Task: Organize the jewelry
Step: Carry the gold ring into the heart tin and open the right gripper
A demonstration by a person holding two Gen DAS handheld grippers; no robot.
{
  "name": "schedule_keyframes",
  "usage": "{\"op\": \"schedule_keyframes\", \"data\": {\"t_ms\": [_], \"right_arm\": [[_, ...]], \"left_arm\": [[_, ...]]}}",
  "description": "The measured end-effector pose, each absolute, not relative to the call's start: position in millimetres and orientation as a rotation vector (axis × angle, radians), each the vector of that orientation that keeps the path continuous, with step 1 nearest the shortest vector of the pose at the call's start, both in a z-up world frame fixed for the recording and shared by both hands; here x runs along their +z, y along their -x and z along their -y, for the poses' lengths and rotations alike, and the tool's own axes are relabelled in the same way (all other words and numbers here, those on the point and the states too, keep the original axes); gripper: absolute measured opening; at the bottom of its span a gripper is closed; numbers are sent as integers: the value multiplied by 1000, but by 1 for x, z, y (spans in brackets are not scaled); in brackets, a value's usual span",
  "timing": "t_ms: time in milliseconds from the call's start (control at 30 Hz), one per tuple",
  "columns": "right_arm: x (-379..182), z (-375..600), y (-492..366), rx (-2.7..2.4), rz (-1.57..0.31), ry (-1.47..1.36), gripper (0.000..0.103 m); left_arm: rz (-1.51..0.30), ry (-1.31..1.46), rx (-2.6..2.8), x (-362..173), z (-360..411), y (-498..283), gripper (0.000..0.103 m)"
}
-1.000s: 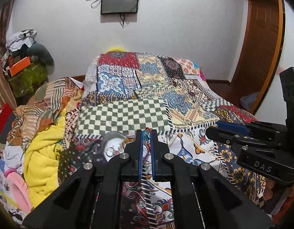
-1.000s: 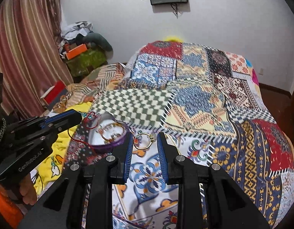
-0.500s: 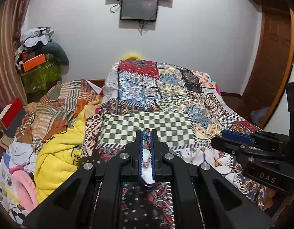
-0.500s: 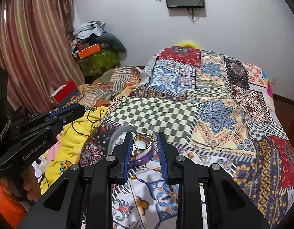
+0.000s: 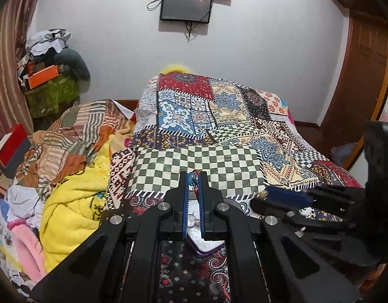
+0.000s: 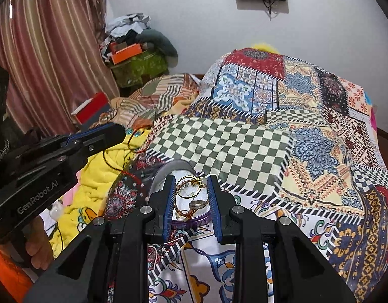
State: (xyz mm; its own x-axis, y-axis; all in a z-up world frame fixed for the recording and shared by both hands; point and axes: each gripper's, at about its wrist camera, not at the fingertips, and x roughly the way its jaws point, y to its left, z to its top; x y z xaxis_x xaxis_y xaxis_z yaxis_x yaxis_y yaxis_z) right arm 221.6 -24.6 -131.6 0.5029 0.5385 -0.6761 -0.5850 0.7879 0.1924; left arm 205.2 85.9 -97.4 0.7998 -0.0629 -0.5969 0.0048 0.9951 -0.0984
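Left claw (image 5: 193, 180) clamped tight on a thin red cord with a blue bead (image 5: 192, 178) at the fingertips; bead pinched right between the blue pads, cord trailing down from there. Seen from the right wrist view as the same left claw (image 6: 118, 132), low at the left, with the red cord (image 6: 123, 161) hanging in loose loops from its tip over the yellow blanket (image 6: 103, 166) at the left side of the bed. Held by a hand (image 6: 38, 242) at the bottom left corner of that view.

Right claw (image 6: 191, 189) closed partway on a gold ring-shaped piece (image 6: 190, 188), the hoop spanning the gap and touching both blue pads near the tips. Hovering above a small round dish (image 6: 168, 170) with a purple rim, set on the patchwork bedspread (image 6: 320, 151) near the bed's near edge, just in front of the green-and-white checked patch (image 6: 219, 146). Inside the dish, more jewelry: a gold chain and a ring-like piece (image 6: 197, 204), partly hidden between the claw's arms. From the left wrist view, same dish (image 5: 206, 248) lying directly under the left claw, purple rim showing below the pads, contents mostly hidden. Right claw (image 5: 269, 198) visible there at the right, tip near the dish's right side.

Striped cloth and heaped clothes along the bed's left edge. Dark screen (image 5: 186, 8) on the white wall beyond the far end of the bed.
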Motion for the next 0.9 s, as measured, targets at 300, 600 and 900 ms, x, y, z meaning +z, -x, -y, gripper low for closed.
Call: {"op": "schedule_keyframes", "data": {"t_ms": [300,600,900], "right_arm": [[-155,12,-227,689,-848,128,23],[-170,3,-236,699,-880,153,23],[-177,-3,-235,708,-903,164,23]], "left_arm": [[-706,113,-73,-119,-81,-225,5],[-776,178,-104,-141,-89,-240,5],[-792,166,-115,-145,-87,-240,5]]}}
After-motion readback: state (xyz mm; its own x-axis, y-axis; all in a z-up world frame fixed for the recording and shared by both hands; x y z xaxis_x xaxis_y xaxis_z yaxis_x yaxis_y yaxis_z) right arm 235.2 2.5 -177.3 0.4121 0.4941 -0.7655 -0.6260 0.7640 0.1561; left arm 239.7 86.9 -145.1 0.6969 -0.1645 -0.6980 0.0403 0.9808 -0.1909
